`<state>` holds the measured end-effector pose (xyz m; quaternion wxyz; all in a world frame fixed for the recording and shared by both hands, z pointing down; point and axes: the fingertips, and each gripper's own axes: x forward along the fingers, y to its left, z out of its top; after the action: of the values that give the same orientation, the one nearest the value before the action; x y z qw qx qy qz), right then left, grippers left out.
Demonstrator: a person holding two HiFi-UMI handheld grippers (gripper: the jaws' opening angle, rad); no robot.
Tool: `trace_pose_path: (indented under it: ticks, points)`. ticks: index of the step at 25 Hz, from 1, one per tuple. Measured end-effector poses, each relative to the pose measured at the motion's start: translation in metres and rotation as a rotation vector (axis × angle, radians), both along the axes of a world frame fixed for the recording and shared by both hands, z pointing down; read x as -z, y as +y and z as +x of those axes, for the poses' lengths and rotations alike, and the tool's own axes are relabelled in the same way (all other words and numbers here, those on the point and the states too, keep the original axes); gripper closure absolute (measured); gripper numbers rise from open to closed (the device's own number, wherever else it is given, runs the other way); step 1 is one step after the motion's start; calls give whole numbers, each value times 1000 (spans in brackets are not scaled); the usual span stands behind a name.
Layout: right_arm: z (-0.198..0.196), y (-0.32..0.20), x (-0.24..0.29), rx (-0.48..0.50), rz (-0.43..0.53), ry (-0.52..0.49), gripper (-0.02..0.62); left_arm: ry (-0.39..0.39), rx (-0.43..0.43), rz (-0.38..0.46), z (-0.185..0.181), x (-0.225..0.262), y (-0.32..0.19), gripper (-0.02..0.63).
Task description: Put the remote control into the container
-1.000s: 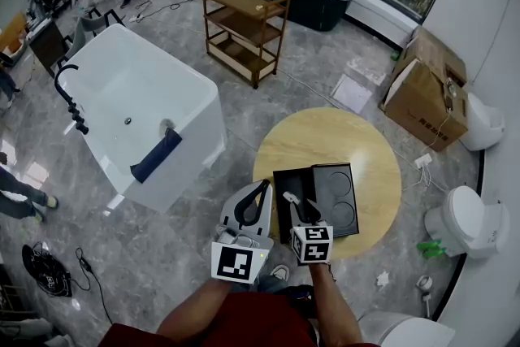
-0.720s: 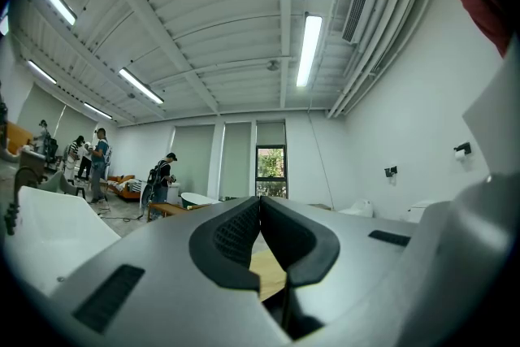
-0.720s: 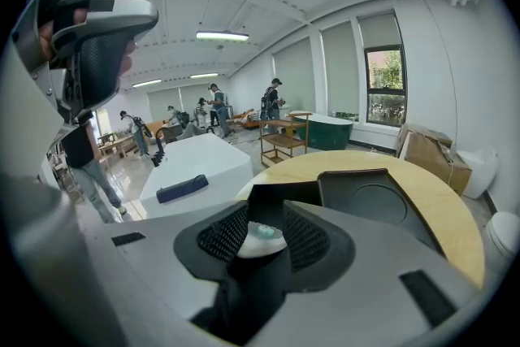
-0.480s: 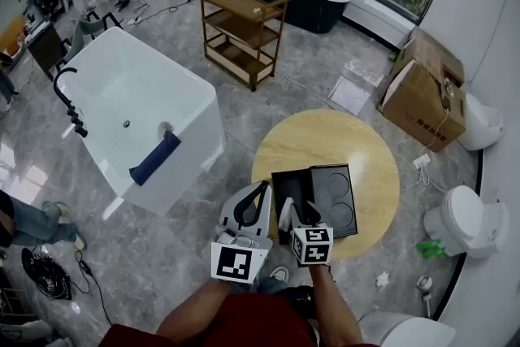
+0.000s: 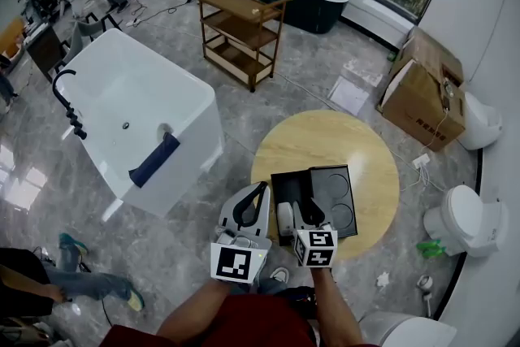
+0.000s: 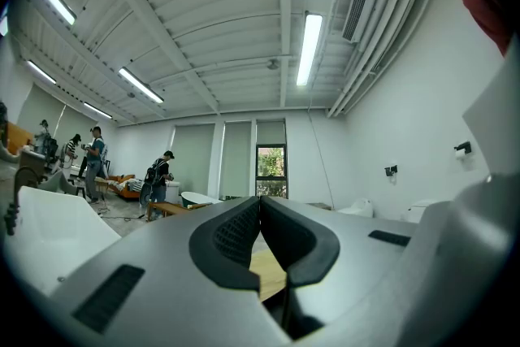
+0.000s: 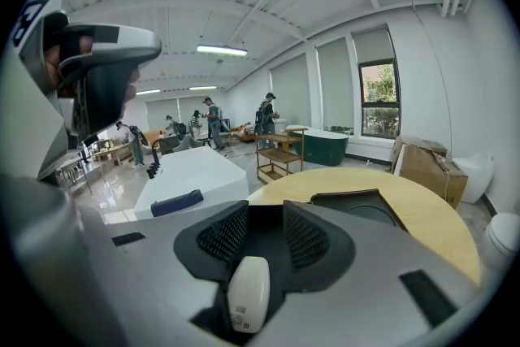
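Note:
A white remote control (image 5: 284, 217) sits between the jaws of my right gripper (image 5: 297, 209), which is shut on it at the near edge of the round wooden table (image 5: 325, 142). In the right gripper view the remote control (image 7: 249, 294) lies low between the mesh pads (image 7: 223, 233), pointing at the black container (image 7: 357, 203). That black container (image 5: 335, 193) lies on the table just beyond the right gripper, with an empty square section and a section with round recesses. My left gripper (image 5: 258, 189) hovers off the table's left edge, its jaws pressed together on nothing.
A white bathtub (image 5: 138, 110) stands at the left and a wooden cart (image 5: 244, 32) behind it. Cardboard boxes (image 5: 422, 85) and toilets (image 5: 467, 219) line the right wall. A person's legs (image 5: 73, 280) cross the floor at bottom left; other people stand far back.
The right gripper and the remote control have drawn slightly back toward me at the table's near edge. The left gripper has hardly moved. A person has walked across the floor at left.

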<state>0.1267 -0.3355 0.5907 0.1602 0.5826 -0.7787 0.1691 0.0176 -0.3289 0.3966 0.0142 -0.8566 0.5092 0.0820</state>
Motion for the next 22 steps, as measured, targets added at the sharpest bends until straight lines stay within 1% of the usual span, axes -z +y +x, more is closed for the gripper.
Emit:
trace_pose_path:
  ticks: [6, 14, 22]
  points:
    - [5, -4, 34, -16, 90, -16, 468, -1, 3, -4, 1, -1, -2, 591]
    - [8, -1, 94, -36, 270, -28, 468, -4, 2, -7, 1, -1, -1, 591]
    - [12, 9, 146, -56, 389, -77, 468, -3, -1, -1, 1, 0, -2, 591]
